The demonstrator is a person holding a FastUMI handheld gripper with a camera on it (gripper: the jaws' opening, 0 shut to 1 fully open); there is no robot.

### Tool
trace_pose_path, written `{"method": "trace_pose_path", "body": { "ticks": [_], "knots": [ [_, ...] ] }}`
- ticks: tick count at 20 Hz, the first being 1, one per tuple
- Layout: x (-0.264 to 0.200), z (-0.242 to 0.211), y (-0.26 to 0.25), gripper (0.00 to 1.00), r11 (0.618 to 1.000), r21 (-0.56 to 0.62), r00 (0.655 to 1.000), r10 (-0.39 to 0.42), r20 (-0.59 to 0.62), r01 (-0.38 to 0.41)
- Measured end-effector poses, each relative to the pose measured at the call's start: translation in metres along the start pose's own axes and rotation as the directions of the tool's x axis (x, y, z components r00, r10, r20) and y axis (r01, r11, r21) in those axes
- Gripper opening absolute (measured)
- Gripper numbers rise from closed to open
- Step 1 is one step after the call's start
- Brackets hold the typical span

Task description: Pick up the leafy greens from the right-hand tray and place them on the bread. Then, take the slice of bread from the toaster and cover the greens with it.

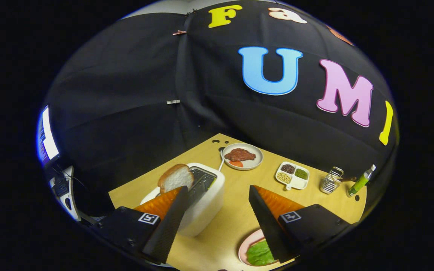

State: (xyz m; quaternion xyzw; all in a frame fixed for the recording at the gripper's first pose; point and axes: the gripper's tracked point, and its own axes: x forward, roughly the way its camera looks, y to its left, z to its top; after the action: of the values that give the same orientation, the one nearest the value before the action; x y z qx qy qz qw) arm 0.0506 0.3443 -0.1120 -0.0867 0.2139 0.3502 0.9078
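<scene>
My gripper (217,190) is open above the wooden table (236,222), nothing between its fingers. A white toaster (205,203) stands just ahead of the left finger, with a slice of bread (175,177) sticking up beside its slot, partly hidden by that finger. Leafy greens (259,254) lie on a pink tray (247,244) low under the right finger, which covers part of them. A white plate rim (150,195) shows behind the toaster beside the left finger; I cannot tell what lies on it.
Beyond the fingers a grey plate (242,156) carries brown meat and an orange slice. To its right sit a white divided dish of beans (292,175), a small wire basket (330,180) and a green bottle (360,182). A lit screen (47,137) stands far left.
</scene>
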Motion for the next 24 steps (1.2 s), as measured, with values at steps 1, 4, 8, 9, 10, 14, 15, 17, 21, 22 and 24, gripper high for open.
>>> {"method": "trace_pose_path", "body": {
  "ticks": [1, 4, 8, 9, 10, 14, 15, 17, 21, 22, 24],
  "knots": [
    [0.005, 0.002, 0.011, 1.0, 1.0, -0.004, 1.0, 0.018, -0.002, -0.018],
    [0.019, 0.004, 0.037, 1.0, 0.998, -0.016, 0.998, 0.065, -0.011, -0.065],
    [0.044, -0.005, 0.07, 1.0, 0.993, -0.02, 0.992, 0.115, -0.045, -0.116],
    [0.052, -0.007, 0.076, 1.0, 0.992, -0.018, 0.991, 0.12, -0.052, -0.121],
    [0.06, -0.01, 0.08, 1.0, 0.992, -0.014, 0.991, 0.121, -0.058, -0.122],
    [0.09, -0.024, 0.087, 1.0, 0.995, 0.012, 0.99, 0.098, -0.106, -0.097],
    [0.095, -0.025, 0.087, 1.0, 0.996, 0.007, 0.989, 0.092, -0.114, -0.092],
    [0.101, -0.025, 0.091, 0.99, 0.996, -0.005, 0.99, 0.086, -0.113, -0.087],
    [0.109, -0.032, 0.094, 0.71, 0.996, -0.025, 0.988, 0.084, -0.127, -0.088],
    [0.108, -0.034, 0.093, 0.66, 0.996, -0.036, 0.988, 0.071, -0.135, -0.077],
    [0.107, -0.034, 0.084, 0.57, 0.996, -0.084, 0.991, 0.029, -0.129, -0.04]
  ]
}}
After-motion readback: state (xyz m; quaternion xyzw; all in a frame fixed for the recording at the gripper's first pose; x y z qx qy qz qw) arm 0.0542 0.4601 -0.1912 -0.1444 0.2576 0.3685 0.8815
